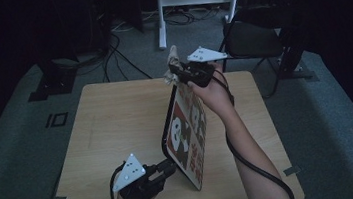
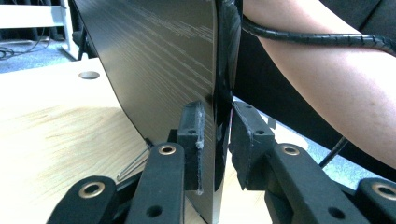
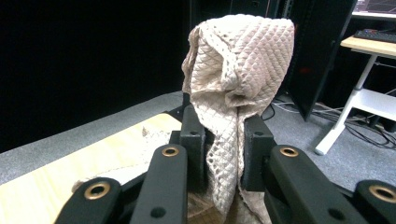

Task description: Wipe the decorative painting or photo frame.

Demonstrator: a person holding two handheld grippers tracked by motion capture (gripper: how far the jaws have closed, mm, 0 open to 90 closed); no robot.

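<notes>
I have the flat board (image 1: 186, 138) standing on edge on the pale wood-grain surface (image 1: 113, 132), near its middle-right, leaning a little. It is a thin rectangular panel with rounded corners: the face toward my right arm carries a glossy red, black and white panda print, and in the left gripper view its back (image 2: 163, 60) is dark, smooth and faintly streaked. My left gripper (image 1: 165, 170) is clamped on the board's near lower edge, its black fingers (image 2: 194, 140) narrowed flat against both faces of the thin panel. My right gripper (image 1: 177, 71) is up at the board's far top corner, its fingers (image 3: 194, 140) pinched on a beige cloth (image 3: 238, 74), a soft quilted fabric with a diamond weave that bunches above the fingers and hangs in folds below them. In the high view the cloth (image 1: 173, 62) sits against the board's top edge.
</notes>
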